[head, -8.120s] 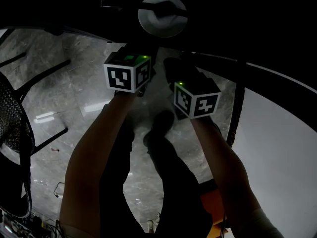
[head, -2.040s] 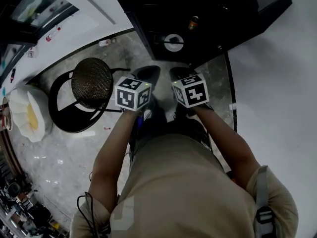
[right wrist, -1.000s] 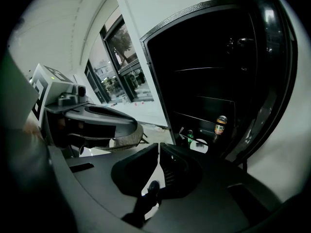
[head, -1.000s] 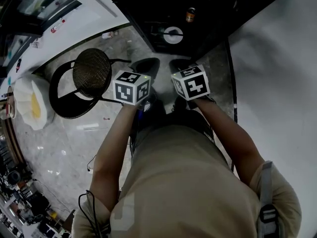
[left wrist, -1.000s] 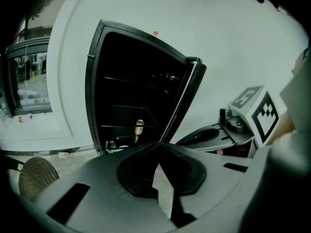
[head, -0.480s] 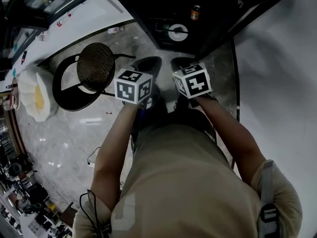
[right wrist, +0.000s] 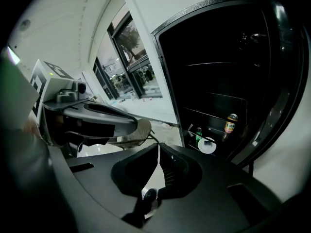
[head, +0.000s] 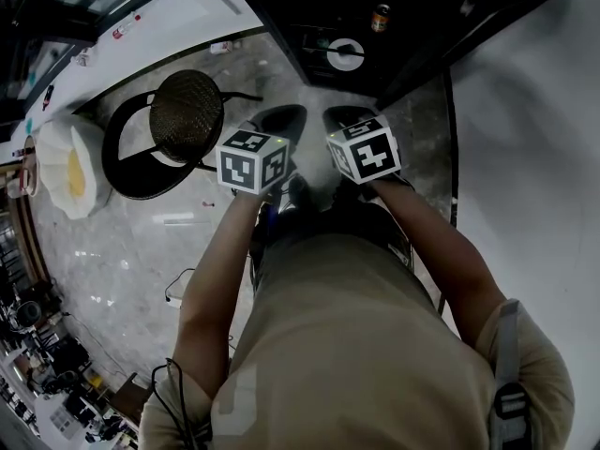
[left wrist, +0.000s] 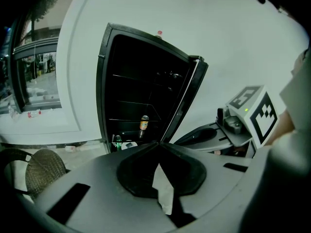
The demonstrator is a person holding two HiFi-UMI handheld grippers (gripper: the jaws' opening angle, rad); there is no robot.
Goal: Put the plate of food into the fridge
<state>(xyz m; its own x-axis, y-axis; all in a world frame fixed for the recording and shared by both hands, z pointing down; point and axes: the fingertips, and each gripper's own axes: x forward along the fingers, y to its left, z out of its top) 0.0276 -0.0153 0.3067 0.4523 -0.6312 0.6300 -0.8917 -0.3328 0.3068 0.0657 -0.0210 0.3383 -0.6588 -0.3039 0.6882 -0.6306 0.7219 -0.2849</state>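
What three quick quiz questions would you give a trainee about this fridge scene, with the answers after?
1. True or false: the door of the fridge stands open.
2. Where is the white plate? A: on the woven chair. B: low down inside the fridge. C: on the fridge's top shelf.
3. Are the jaws of the left tool and the right tool apart or together, and is anything between them?

Key
1. True.
2. B.
3. Together on both tools, with nothing between them.
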